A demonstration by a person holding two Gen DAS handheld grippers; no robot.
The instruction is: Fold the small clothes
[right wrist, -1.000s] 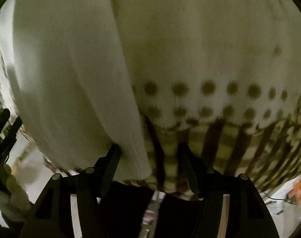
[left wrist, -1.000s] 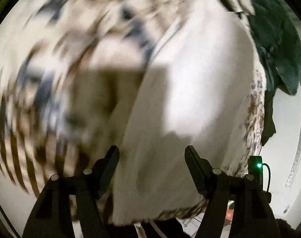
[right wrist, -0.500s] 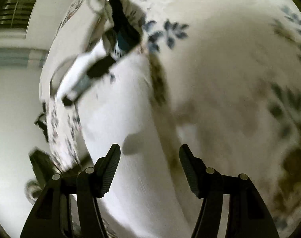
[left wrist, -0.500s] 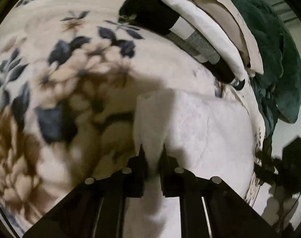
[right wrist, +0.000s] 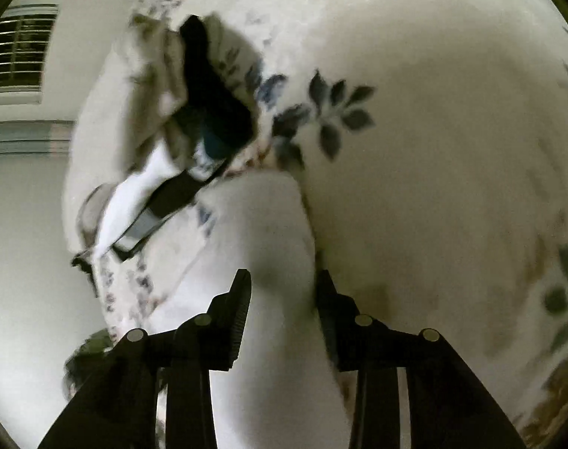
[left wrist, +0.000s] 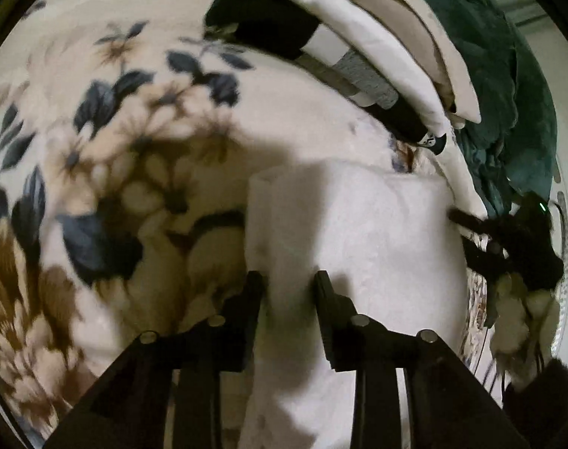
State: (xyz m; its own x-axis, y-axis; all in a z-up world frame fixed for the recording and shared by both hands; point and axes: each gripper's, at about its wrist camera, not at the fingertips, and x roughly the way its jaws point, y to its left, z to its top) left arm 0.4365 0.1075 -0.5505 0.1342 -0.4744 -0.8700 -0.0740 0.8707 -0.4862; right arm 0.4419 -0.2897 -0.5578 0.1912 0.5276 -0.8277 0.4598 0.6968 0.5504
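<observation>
1. Currently the white garment lies as a folded rectangle on the floral blanket, filling the centre and lower right of the left wrist view. A stack of folded clothes sits at the upper right, well apart from it.
2. The left gripper stands over the garment's left edge. Its jaws have just been opening and are now spread a little, with cloth between them but no pad visibly pressing, so I judge this corner released.
3. The right gripper has just been closing. In its own view a raised ridge of the white garment fills the gap from finger to finger, so it looks to be pinching that fold, though blur softens the contact.
4. To do the step well, I would lift the left tongs straight off so the laid edge is not dragged.
5. Take every layer of the ridge in the right tongs — a one-layer pinch would likely peel the fold open.
6. Carry the fold low and square to the far edge.
</observation>
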